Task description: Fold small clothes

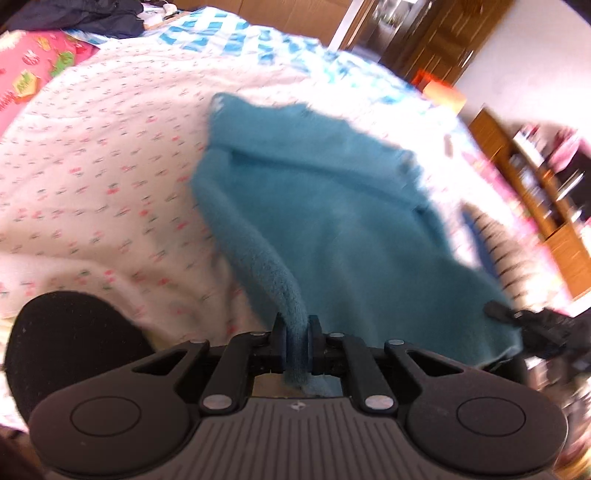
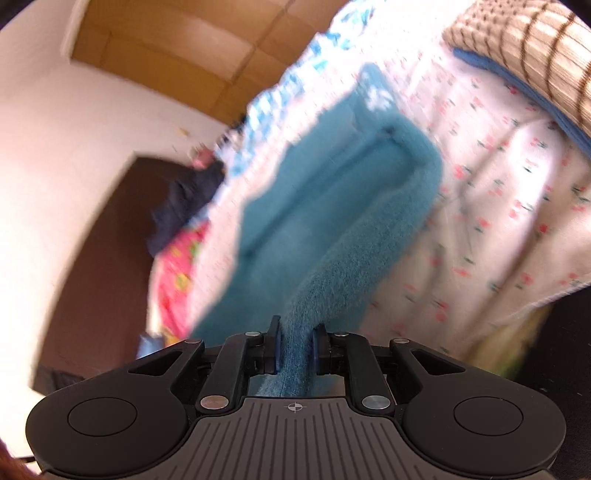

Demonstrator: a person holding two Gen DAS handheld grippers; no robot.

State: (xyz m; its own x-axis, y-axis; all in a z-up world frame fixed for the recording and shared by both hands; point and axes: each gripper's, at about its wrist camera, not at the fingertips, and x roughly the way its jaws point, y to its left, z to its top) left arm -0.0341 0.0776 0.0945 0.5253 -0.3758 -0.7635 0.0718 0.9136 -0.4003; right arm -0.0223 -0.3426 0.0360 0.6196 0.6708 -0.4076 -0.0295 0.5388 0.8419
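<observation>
A teal fleece garment lies spread over the white floral bedsheet, with its near edge lifted. My left gripper is shut on one rolled corner of that edge. My right gripper is shut on another corner of the same garment, which stretches away from it toward the bed. The right gripper also shows at the lower right of the left wrist view, at the garment's other corner. Both views are blurred by motion.
A pink patterned cloth and dark clothes lie at the bed's far left. A blue-white checked blanket lies behind. A striped woven item lies on the bed. Wooden shelves stand to the right.
</observation>
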